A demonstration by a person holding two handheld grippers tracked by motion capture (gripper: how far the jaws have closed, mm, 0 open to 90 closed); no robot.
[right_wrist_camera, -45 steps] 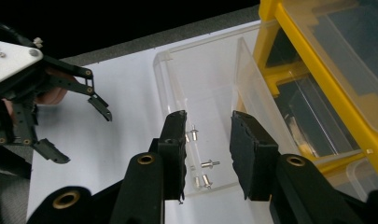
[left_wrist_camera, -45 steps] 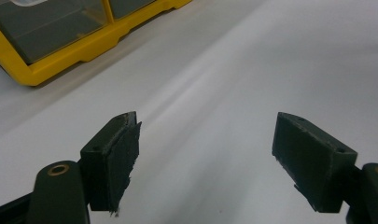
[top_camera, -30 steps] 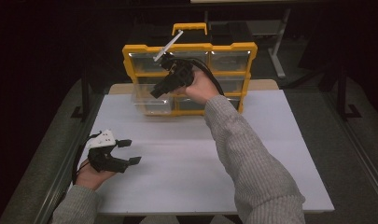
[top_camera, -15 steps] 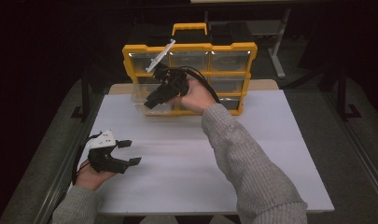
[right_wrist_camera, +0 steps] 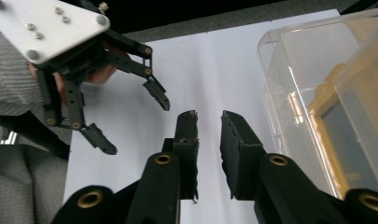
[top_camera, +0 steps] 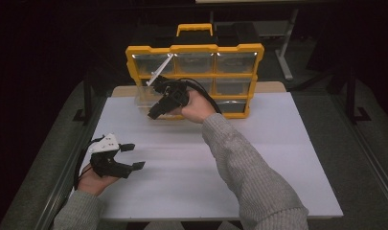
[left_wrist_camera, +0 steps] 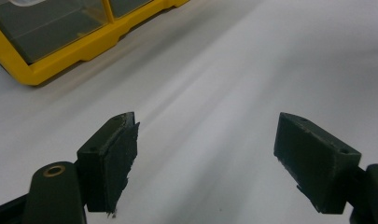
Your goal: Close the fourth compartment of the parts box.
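Both grippers empty; the right one waits by a pulled-out clear drawer.

Nearest, the left gripper (top_camera: 130, 156) rests low on the white table (top_camera: 278, 153) with jaws spread wide, grasping nothing. Farther on, the right gripper (right_wrist_camera: 209, 140) has its jaws nearly together with a narrow gap, nothing between them, just beside the clear plastic drawer (top_camera: 144, 95) that sticks out of the yellow organizer (top_camera: 249, 50). The drawer looks light, rigid and slippery; its front rim seems the best place to pinch.
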